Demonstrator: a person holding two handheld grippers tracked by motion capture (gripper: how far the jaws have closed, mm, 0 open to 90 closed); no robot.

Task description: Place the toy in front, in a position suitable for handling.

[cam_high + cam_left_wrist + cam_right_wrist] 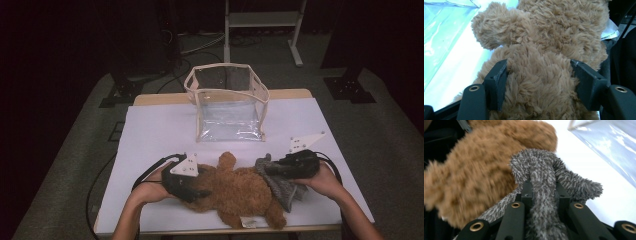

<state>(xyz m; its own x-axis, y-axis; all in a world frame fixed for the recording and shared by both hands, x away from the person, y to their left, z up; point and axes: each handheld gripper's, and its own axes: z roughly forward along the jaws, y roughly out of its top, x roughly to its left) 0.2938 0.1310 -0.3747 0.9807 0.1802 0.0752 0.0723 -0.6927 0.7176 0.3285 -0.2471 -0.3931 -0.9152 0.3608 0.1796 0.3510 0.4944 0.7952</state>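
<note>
Brown plush bear (240,192) lies at the table's (150,135) near edge; your left gripper (539,82) clamps its body to steady it, your right gripper (543,192) pinches the grey cloth (544,175), ready for the clear bag (227,105).

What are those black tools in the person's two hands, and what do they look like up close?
They are hand-held grippers. The left gripper and right gripper have chunky black bodies, each topped by a pale grey three-cornered plate dotted with small holes. A black cable loops away from each across the table. In the gripper views, each shows two black jaws with blocky pads and brass-ringed holes. The person's forearms are bare, with no sleeves.
</note>
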